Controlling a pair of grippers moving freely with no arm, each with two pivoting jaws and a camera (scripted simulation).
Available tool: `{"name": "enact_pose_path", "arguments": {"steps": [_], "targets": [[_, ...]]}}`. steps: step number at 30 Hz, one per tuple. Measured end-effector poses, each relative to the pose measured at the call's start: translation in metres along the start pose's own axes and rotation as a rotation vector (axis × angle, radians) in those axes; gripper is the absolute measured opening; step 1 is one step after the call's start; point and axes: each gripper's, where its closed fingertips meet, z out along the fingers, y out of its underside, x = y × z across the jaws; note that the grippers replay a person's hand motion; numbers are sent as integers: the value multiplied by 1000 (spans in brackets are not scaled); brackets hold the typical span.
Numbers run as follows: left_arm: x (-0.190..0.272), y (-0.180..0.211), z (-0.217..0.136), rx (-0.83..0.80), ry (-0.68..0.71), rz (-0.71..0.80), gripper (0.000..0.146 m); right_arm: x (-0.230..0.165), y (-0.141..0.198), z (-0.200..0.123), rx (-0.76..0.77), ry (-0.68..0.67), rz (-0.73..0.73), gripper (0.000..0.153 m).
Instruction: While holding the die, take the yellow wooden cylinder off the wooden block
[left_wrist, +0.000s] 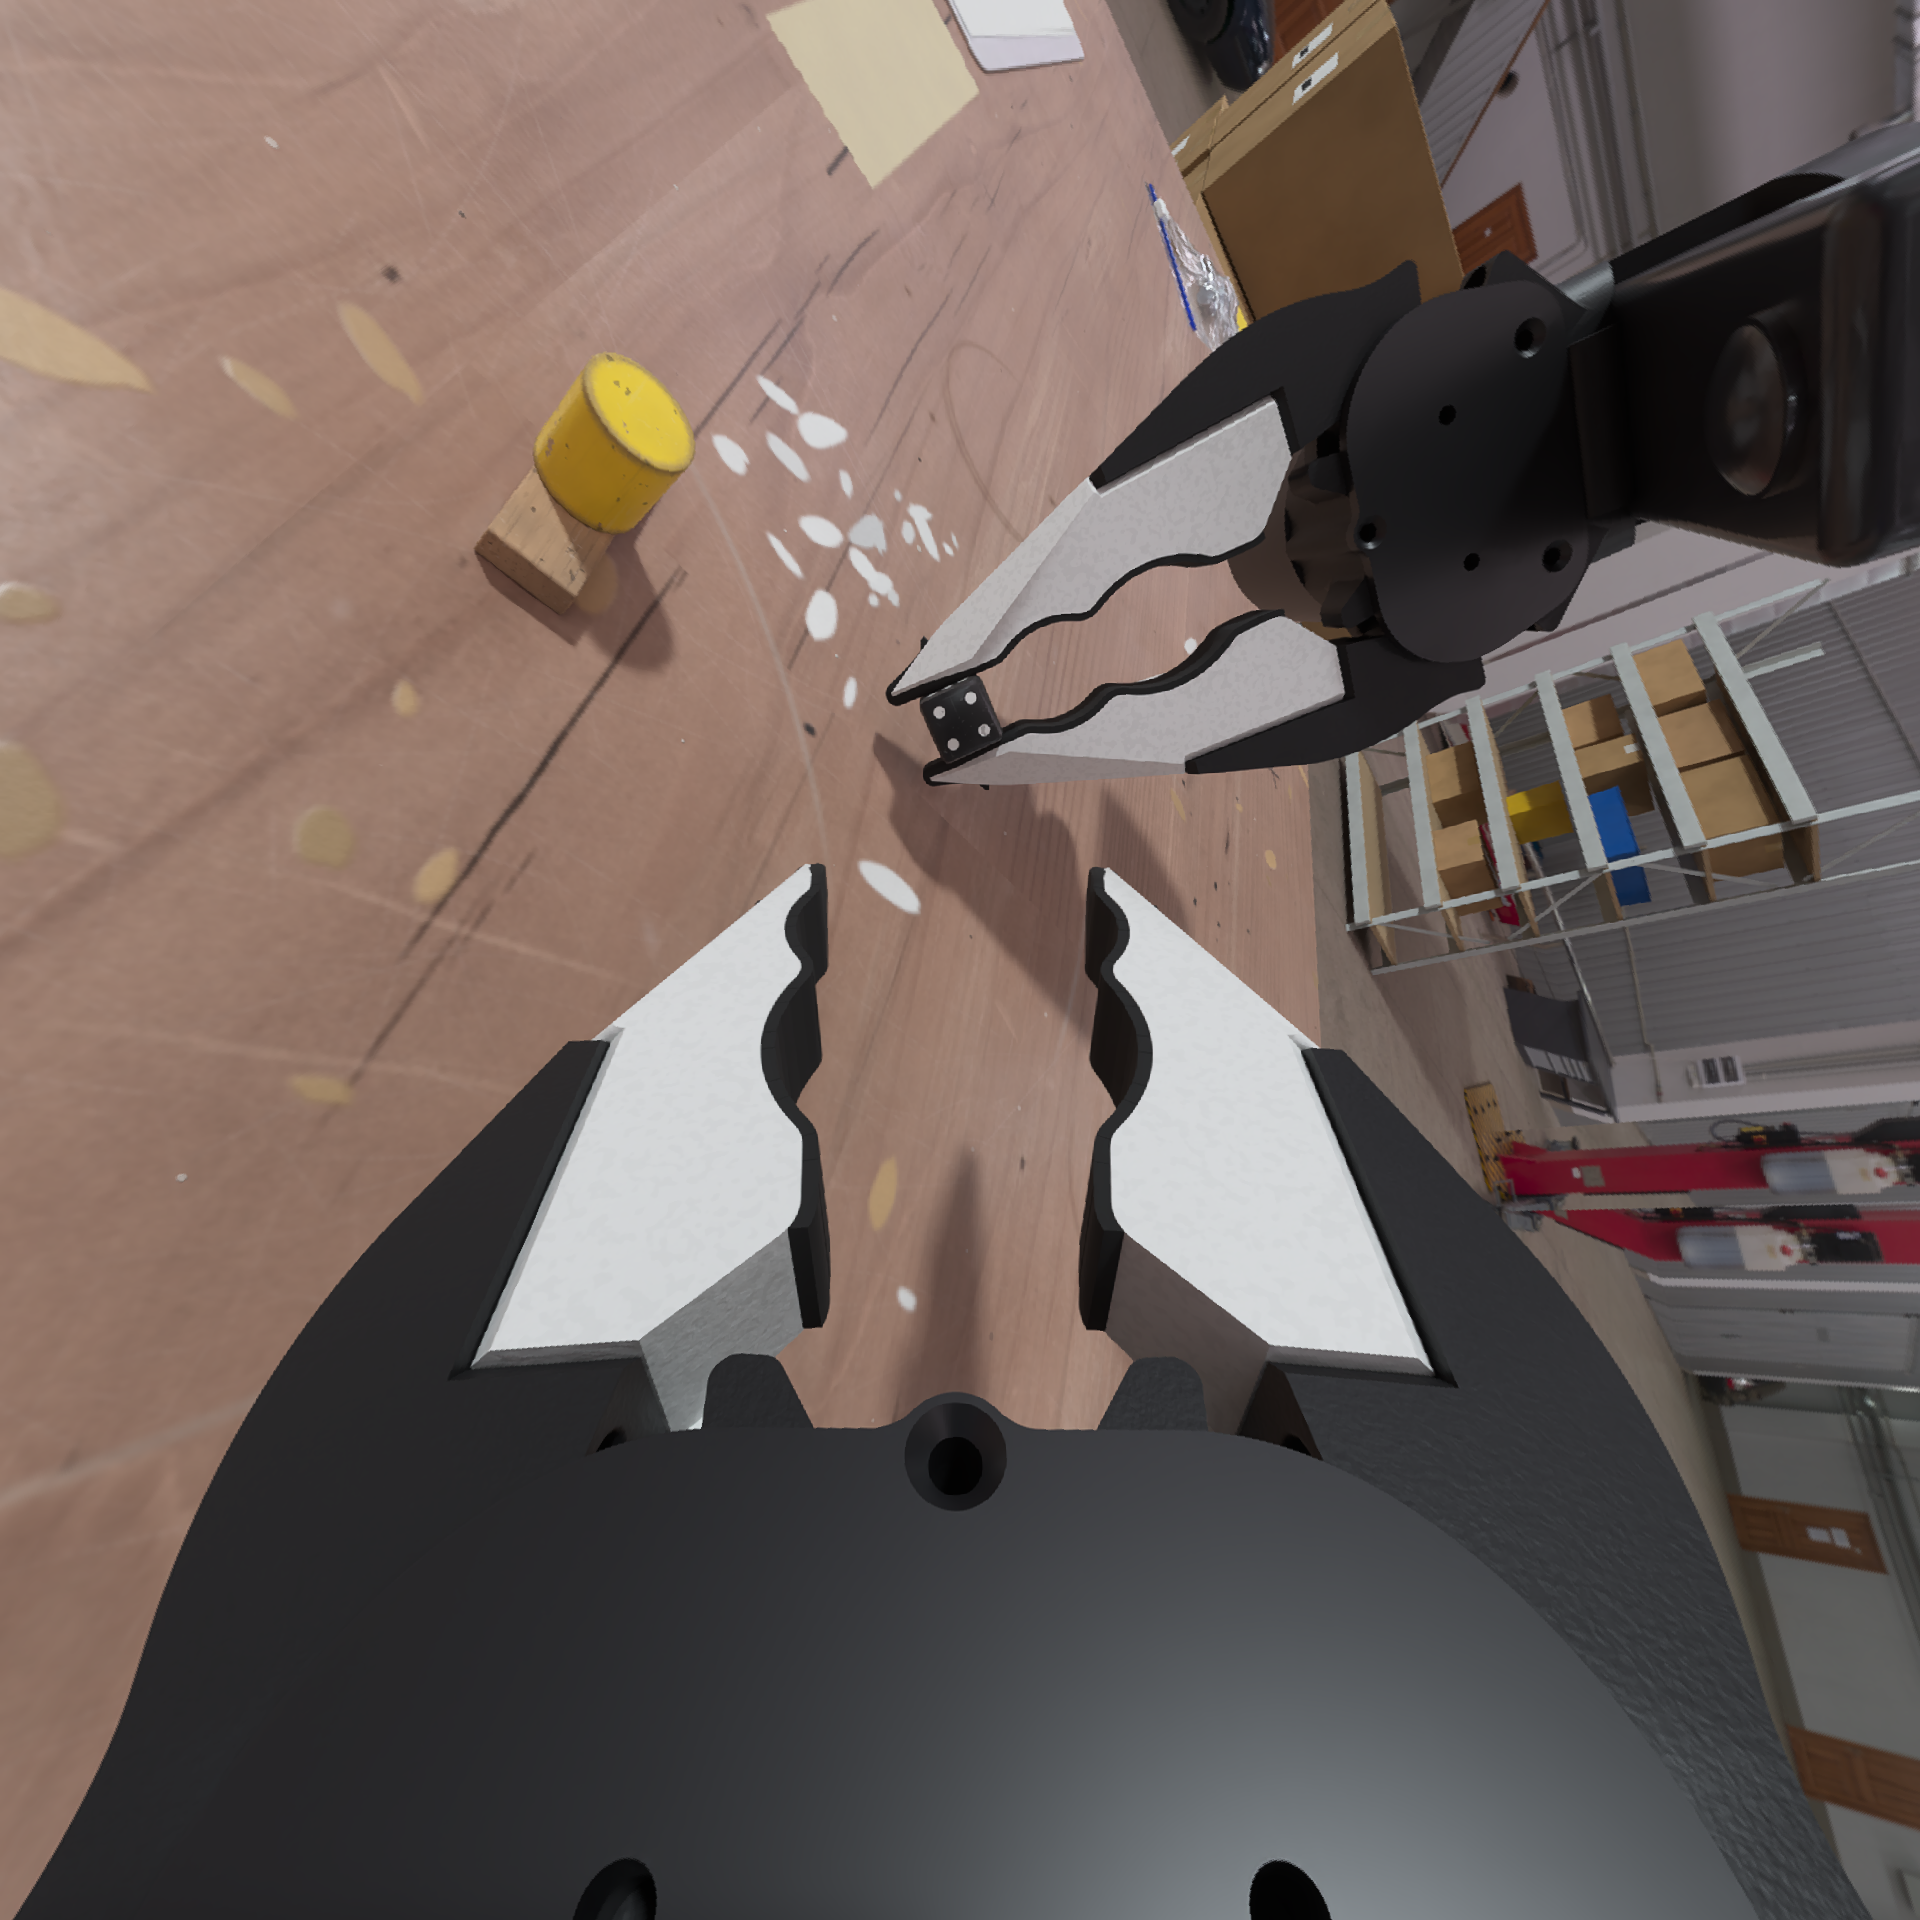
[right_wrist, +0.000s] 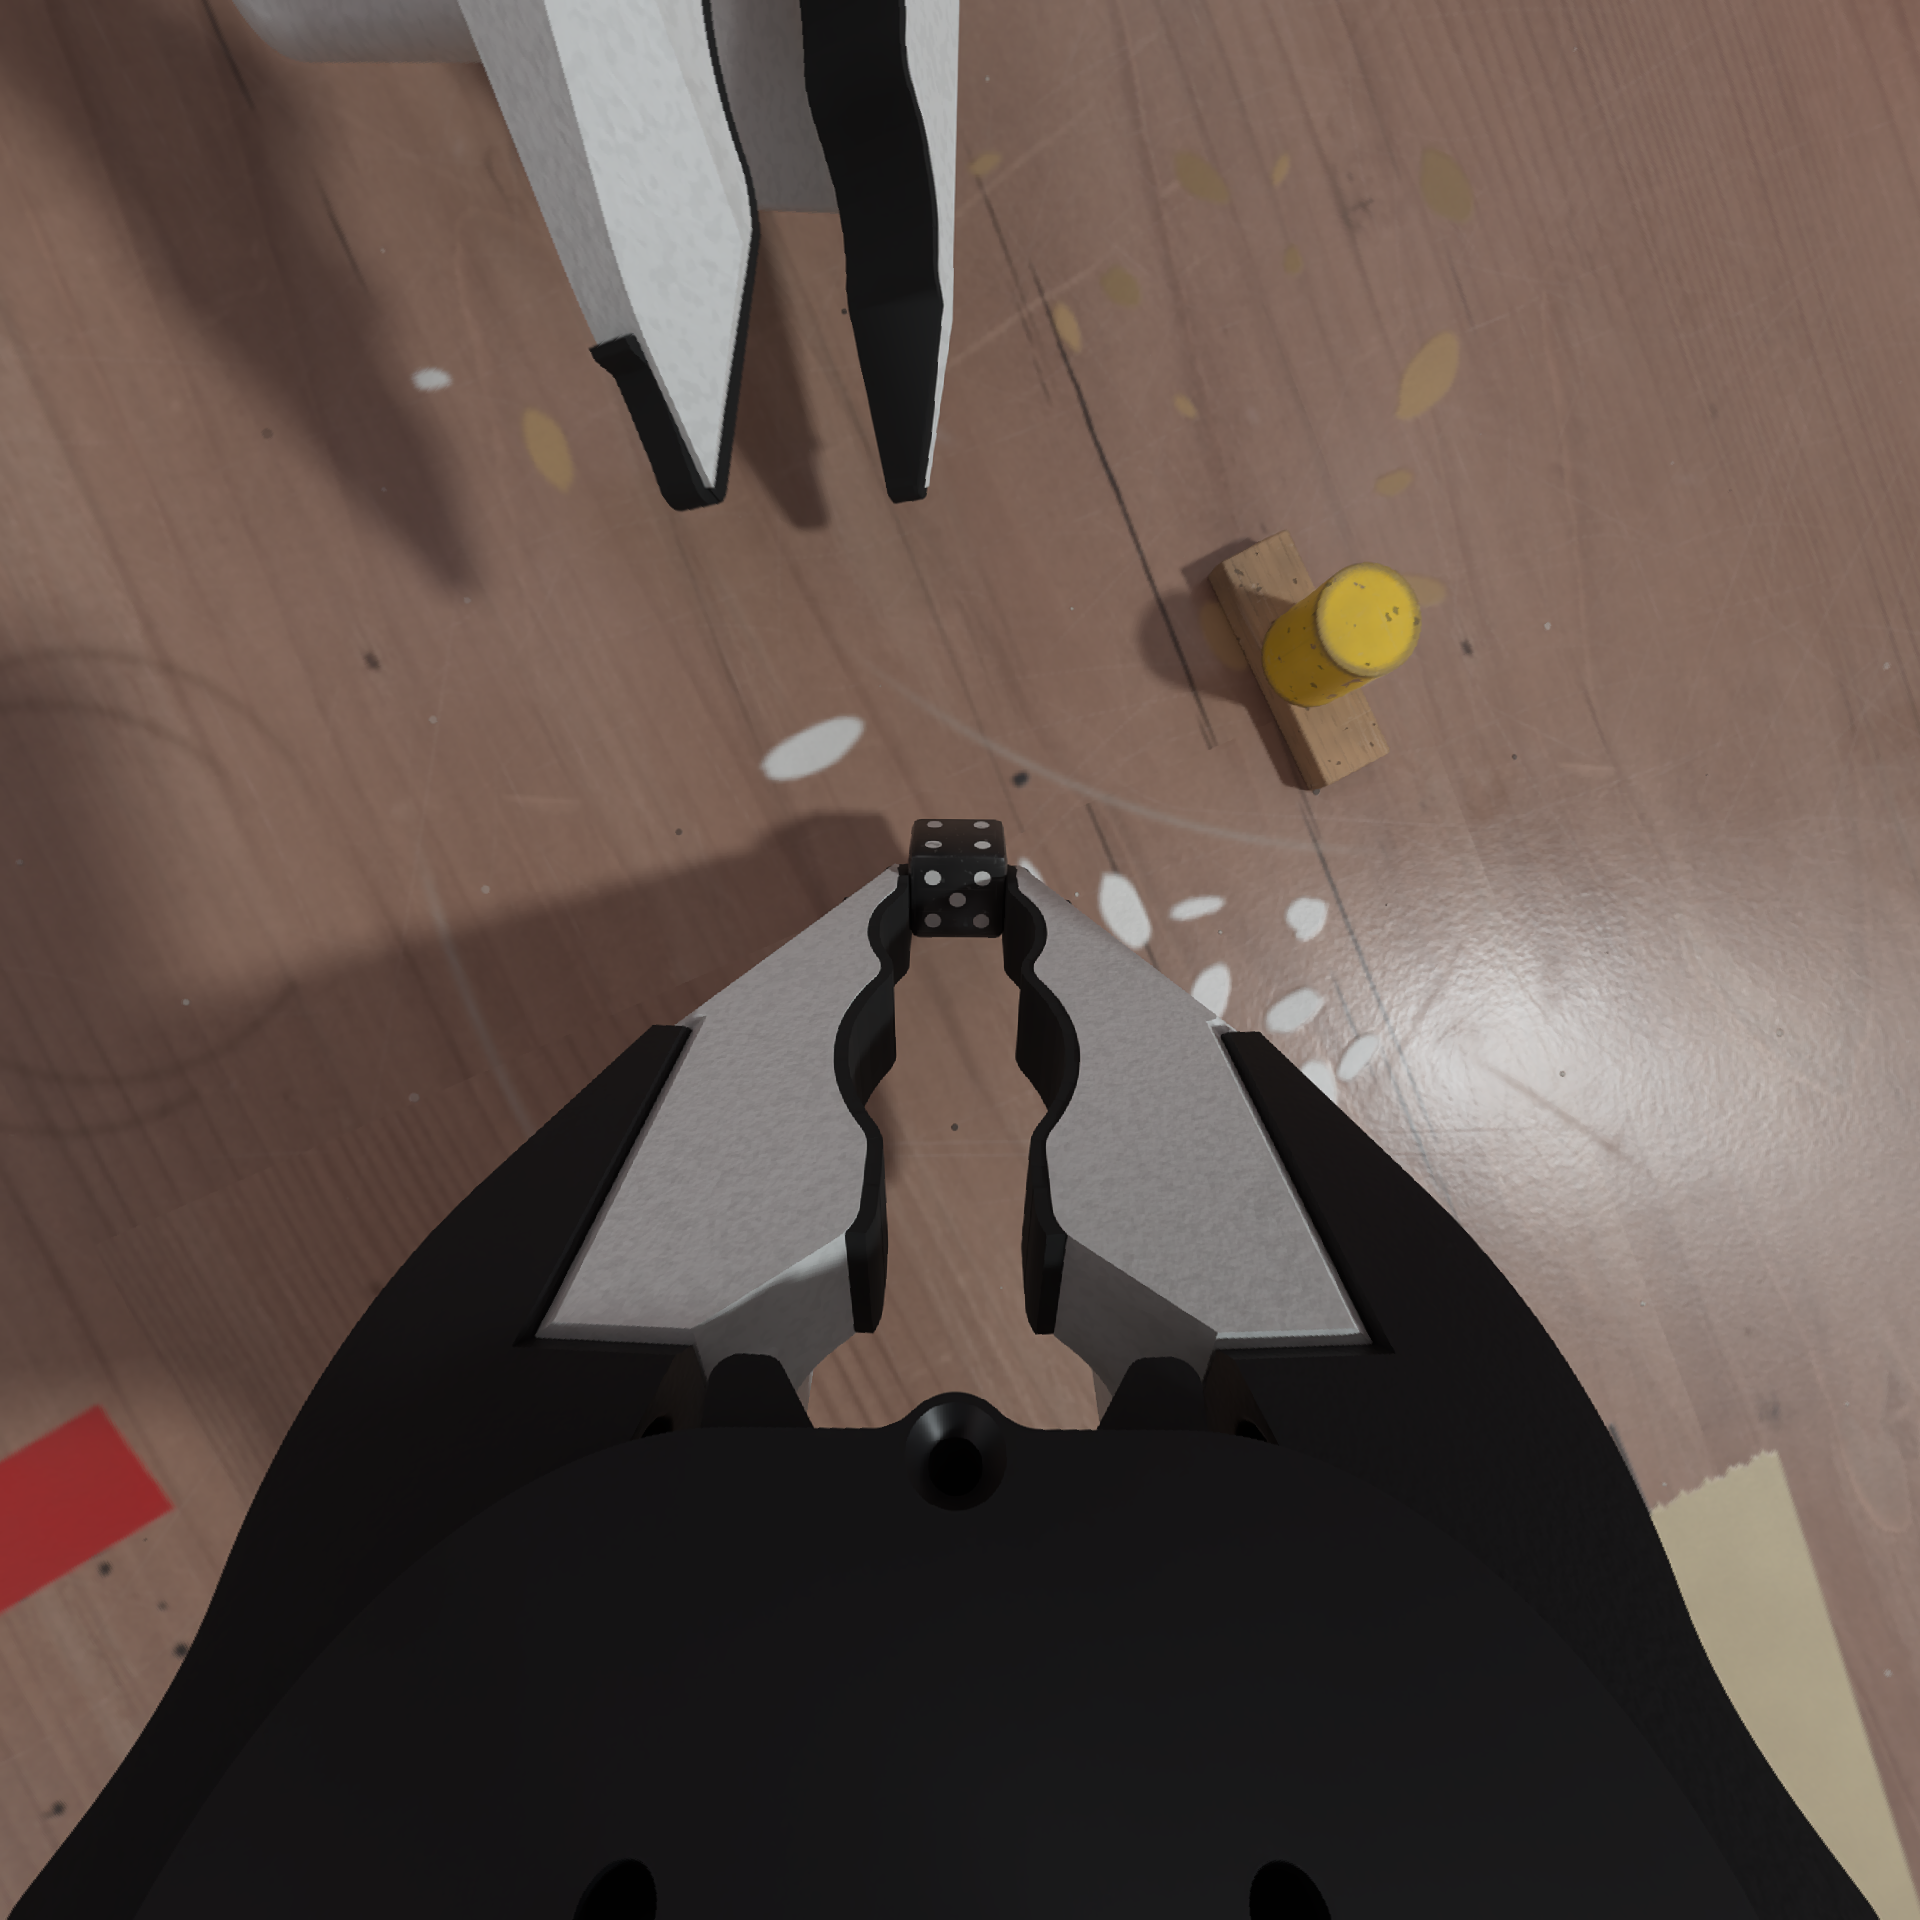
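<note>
Yellow wooden cylinder (left_wrist: 613, 445) was seen upright on the wooden block (left_wrist: 540, 538), while the die (right_wrist: 957, 879) was pinched in the right gripper (right_wrist: 957, 881) and the left gripper (left_wrist: 954, 883), spread wide and empty, was apparently well short of the block, so an approach was judged next.

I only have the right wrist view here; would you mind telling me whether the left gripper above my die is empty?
Observer: Yes, the left gripper is open and holds nothing.
Operator: Thanks. What lies beyond the cylinder?
Observer: Past the yellow wooden cylinder, still on the wooden block, a tan sheet lies on the table.
Operator: And my grip, seen from outside?
Observer: The right gripper pinches the die at its very fingertips, above the table.
</note>
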Motion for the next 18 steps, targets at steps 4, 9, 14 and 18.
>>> {"name": "enact_pose_path", "arguments": {"steps": [4, 9, 14, 18], "targets": [[-1, -1, -2, 9, 2, -5, 53, 1, 0, -1, 9, -8, 16, 16], [-5, -4, -8, 5, -12, 7, 55, 2, 2, -2, 3, -7, 19, 16], [-7, -26, -18, 76, 16, 32, 59, 3, 10, -8, 10, 10, 61, 16], [-10, -53, -21, 149, 38, 63, 61, 6, 25, -16, 8, 44, 112, 16]]}}
